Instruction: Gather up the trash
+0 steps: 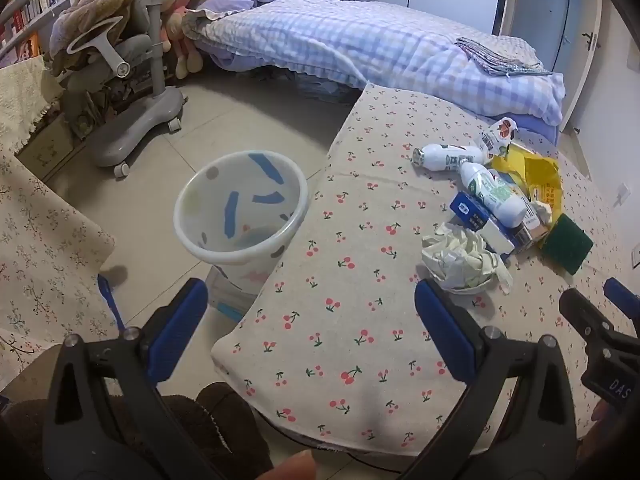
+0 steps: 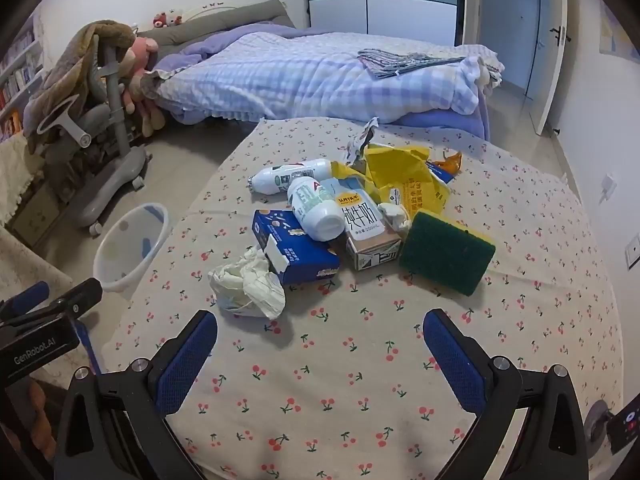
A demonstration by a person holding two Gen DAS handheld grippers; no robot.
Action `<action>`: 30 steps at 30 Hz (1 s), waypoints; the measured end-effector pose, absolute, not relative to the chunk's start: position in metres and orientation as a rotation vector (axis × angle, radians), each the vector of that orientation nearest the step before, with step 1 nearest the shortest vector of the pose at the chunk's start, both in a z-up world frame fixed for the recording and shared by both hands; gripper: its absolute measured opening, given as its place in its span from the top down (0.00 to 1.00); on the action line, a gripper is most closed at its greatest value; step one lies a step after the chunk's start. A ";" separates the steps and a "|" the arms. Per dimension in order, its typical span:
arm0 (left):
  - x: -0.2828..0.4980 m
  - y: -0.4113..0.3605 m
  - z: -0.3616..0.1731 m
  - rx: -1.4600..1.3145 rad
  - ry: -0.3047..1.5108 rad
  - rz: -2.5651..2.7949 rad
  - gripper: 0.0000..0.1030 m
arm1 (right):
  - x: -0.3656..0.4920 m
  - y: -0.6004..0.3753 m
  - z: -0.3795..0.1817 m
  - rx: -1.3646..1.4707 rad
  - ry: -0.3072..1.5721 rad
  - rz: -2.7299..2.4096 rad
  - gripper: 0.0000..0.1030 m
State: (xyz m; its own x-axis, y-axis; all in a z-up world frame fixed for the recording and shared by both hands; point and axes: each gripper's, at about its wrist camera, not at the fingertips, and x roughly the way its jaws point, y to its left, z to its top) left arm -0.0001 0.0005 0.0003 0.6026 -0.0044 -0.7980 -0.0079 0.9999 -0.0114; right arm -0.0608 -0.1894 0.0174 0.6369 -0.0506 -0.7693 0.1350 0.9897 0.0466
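Right wrist view — trash pile (image 2: 352,216) untouched on cherry-print table (image 2: 360,380); bin (image 2: 132,248) apparently empty; right gripper (image 2: 320,344) and left gripper (image 1: 312,308) both spread, holding nothing — collecting not yet begun.

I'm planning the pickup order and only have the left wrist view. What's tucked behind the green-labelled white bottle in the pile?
Observer: A small milk carton sits there, between the green-labelled bottle and the green sponge.
Operator: Anything behind the yellow bag?
Observer: Yes, an orange wrapper pokes out at the far edge of the yellow bag.
Operator: Is the right gripper holding anything?
Observer: No, the right gripper is open and empty, short of the crumpled paper.
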 end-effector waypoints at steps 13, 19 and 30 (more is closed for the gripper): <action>0.001 0.002 0.000 0.004 0.922 0.021 0.00 | -0.057 -0.186 0.016 0.098 0.869 -0.104 0.00; 0.001 0.003 0.000 0.001 0.915 0.024 0.00 | -0.058 -0.188 0.015 0.103 0.871 -0.103 0.00; 0.000 0.005 -0.001 -0.001 0.911 0.029 0.00 | -0.058 -0.188 0.015 0.106 0.871 -0.102 0.00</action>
State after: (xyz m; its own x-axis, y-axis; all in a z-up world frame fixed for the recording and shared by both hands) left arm -0.0002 0.0053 -0.0007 0.6123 0.0244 -0.7903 -0.0252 0.9996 0.0114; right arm -0.0578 -0.1884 0.0146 0.6397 -0.0460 -0.7672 0.1328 0.9898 0.0514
